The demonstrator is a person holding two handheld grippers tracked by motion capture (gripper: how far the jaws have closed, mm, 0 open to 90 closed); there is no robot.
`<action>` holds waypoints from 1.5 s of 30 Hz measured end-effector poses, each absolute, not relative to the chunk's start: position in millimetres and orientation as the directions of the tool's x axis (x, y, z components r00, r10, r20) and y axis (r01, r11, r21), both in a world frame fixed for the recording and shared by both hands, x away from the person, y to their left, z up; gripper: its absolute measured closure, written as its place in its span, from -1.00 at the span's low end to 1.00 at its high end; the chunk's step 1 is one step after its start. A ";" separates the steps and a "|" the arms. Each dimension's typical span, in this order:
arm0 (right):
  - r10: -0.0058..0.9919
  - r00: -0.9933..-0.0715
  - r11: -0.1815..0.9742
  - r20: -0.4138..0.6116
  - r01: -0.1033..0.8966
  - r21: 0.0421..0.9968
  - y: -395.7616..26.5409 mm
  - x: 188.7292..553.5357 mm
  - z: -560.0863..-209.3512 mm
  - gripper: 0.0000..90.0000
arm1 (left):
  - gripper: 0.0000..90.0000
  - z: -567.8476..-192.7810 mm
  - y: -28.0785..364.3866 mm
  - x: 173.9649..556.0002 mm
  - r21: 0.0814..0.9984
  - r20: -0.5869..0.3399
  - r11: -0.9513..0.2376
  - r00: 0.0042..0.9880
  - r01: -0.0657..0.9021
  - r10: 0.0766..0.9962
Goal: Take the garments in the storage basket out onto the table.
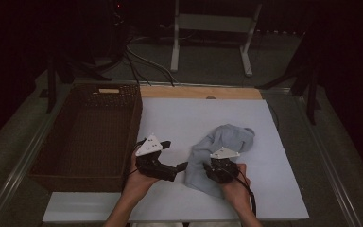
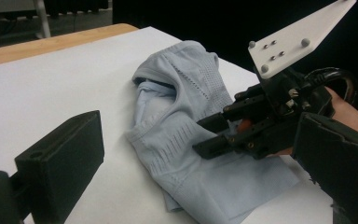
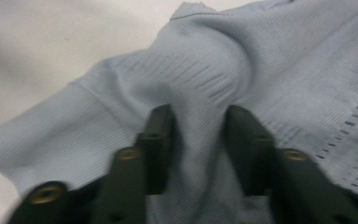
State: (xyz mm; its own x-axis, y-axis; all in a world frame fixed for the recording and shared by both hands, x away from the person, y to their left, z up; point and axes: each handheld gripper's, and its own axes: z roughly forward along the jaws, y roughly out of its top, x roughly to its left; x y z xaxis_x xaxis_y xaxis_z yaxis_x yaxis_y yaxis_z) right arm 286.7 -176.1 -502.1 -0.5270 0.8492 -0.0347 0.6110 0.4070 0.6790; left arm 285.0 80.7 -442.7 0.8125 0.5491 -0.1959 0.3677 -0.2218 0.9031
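Right tongs (image 3: 199,140): jaws pinched on a raised fold of the garment (image 1: 220,151), cloth bunched between both pads; grip reads as taken.
Left tongs (image 1: 170,161): jaws spread wide and empty, hanging just beside the garment's near-left edge, not touching it.

Item: one pale blue knit garment, crumpled, lying on the white desk (image 1: 179,118), well to the right of the wicker basket (image 1: 87,137) and nearer the person's edge than the far one.

Handling, by judgement: light, limp and soft; no stiffness, so it will sag and trail from any single hold. Not fragile, though the rows of small eyelet holes could snag on a jaw corner. Fine-ribbed surface looks grippy rather than slippery.

Where to hold: a gathered ridge or a hemmed edge, several layers thick; a second pinch at the basket-side edge would stop the drape.

Markings: no brand, label or legible writing seen on garment, basket or desk.
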 end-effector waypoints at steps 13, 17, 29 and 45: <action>0.852 -0.523 0.332 0.001 0.543 0.771 -200.1 265.0 -467.2 0.75 | -0.92 -446.0 78.1 286.1 0.904 -0.194 -0.221 0.812 0.366 0.550; 0.862 -0.507 0.302 0.017 0.541 0.785 -216.2 257.8 -460.6 0.75 | -0.92 -447.9 74.6 286.5 0.906 -0.192 -0.222 0.815 0.361 0.546; 0.888 -0.459 0.266 0.020 0.550 0.792 -247.3 243.0 -460.9 0.73 | -0.92 -454.3 57.7 286.8 0.911 -0.157 -0.246 0.829 0.332 0.536; 0.903 -0.428 0.237 0.033 0.560 0.794 -261.2 237.8 -462.2 0.73 | -0.92 -473.6 25.6 294.9 0.884 -0.145 -0.306 0.831 0.352 0.537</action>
